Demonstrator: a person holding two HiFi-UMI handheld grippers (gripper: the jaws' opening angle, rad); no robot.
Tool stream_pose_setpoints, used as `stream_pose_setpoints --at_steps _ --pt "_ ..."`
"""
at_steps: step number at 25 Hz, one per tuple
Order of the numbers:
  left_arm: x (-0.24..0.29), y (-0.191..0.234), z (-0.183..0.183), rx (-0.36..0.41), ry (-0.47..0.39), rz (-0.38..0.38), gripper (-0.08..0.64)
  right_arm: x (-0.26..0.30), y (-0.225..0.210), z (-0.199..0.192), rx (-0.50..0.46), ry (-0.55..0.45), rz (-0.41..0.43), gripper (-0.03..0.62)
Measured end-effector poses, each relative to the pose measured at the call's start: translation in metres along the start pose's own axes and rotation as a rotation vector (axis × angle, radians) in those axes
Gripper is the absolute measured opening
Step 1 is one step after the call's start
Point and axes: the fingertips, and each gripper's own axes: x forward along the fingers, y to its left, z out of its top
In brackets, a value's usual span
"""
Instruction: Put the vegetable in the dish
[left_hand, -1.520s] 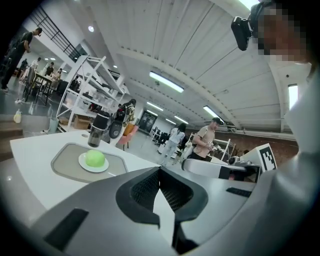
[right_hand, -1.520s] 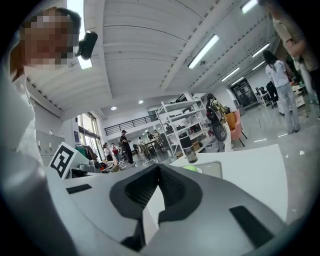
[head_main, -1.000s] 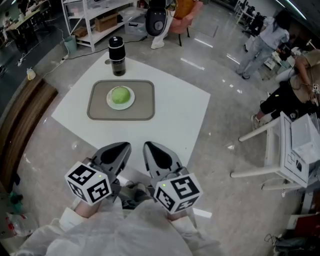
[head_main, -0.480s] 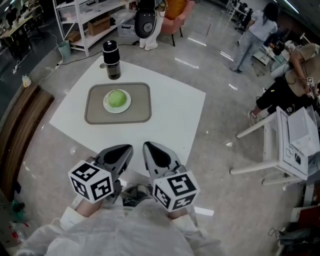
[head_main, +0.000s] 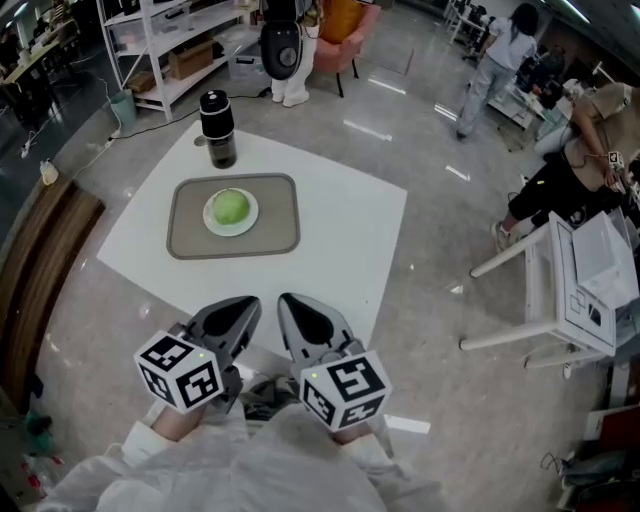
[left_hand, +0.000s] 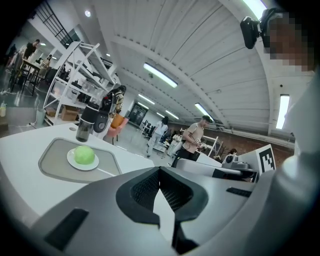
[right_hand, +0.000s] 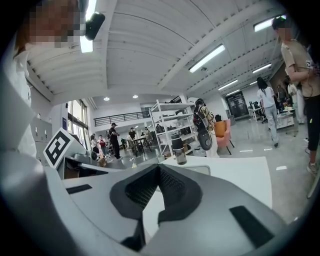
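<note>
A round green vegetable (head_main: 230, 207) rests on a small white dish (head_main: 213, 223) in the middle of a grey tray (head_main: 275, 220) on the white table (head_main: 340, 240). The left gripper view shows the same vegetable (left_hand: 84, 154) on its dish (left_hand: 72, 162) at the far left. My left gripper (head_main: 246, 304) and right gripper (head_main: 288, 302) hover side by side near the table's front edge, well short of the tray. Both are shut with nothing between the jaws. In their own views the left gripper (left_hand: 159, 170) and right gripper (right_hand: 158, 167) show jaw tips meeting.
A black bottle (head_main: 217, 129) stands at the table's far left corner behind the tray. White shelves (head_main: 160, 40) and a pink chair (head_main: 345, 40) lie beyond. People stand and crouch at the right, beside a white table (head_main: 560, 300).
The view has shifted: the table, tray and vegetable sit a little lower and further left than before. Both grippers stay shut and side by side in the same place.
</note>
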Motion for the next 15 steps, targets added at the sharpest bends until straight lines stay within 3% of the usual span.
stream_pose_setpoints --at_steps 15 --pt "-0.0013 0.0042 -0.0036 0.015 0.031 -0.002 0.008 0.0031 -0.0020 -0.0019 -0.025 0.008 -0.055 0.012"
